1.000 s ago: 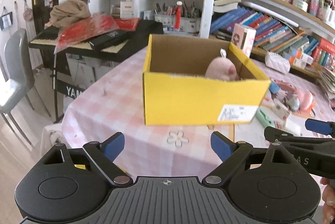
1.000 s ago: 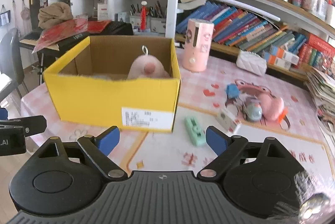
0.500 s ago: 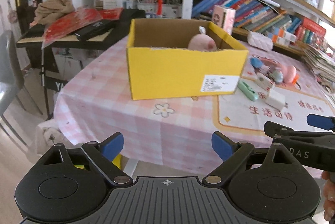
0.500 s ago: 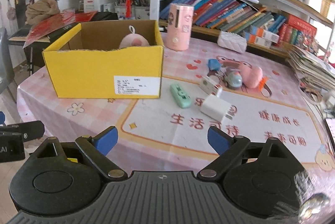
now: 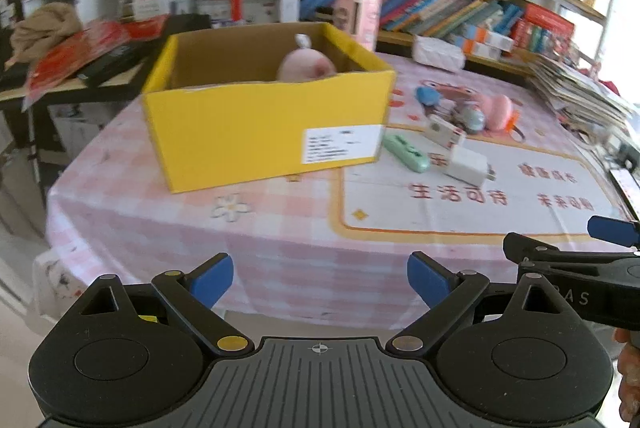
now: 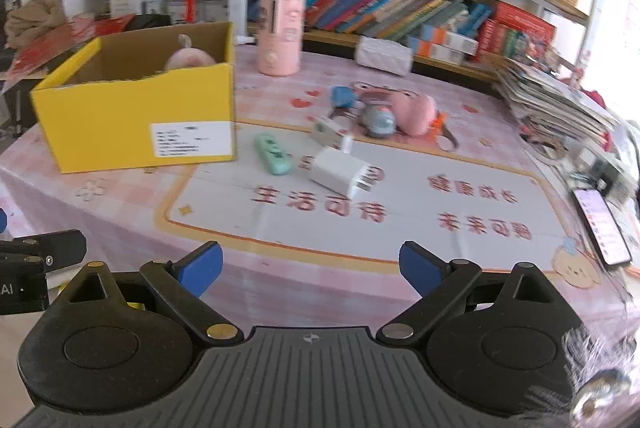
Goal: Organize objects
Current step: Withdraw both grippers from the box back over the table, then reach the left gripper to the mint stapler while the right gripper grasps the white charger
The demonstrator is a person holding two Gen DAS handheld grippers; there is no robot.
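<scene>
Pulling back from the table (image 5: pixel 280 228), both grippers are now sitting farther from the yellow box (image 5: pixel 260 131) than a second ago, when the box filled most of each view; far more of the pink checked cloth and the white mat with red characters (image 6: pixel 400 203) is showing now. The left gripper (image 5: pixel 320 278) is hanging off the table's near edge with its blue-tipped fingers spread wide and nothing between them. The right gripper (image 6: pixel 310 264) is hovering beside it, likewise spread wide and empty.

The box is standing open-topped at the table's left part, its labelled long side facing the cameras, with a pink plush toy (image 5: pixel 306 65) resting inside against the far right corner, its loop pointing up.

Just right of the box, a mint green oblong device (image 6: pixel 273 153) is lying flat on the mat, its long axis running away from the cameras and leaning slightly left at the far end. Beside it a white charger (image 6: pixel 340 171) is lying with its prongs pointing right and toward the viewer. Behind these a smaller white plug (image 6: pixel 330 131), a blue-grey round toy (image 6: pixel 378 119), a pink pouch (image 6: pixel 414 111) and a blue piece (image 6: pixel 344 95) are clustering together. A pink cylinder (image 6: pixel 280 31) is standing upright behind the box.
</scene>
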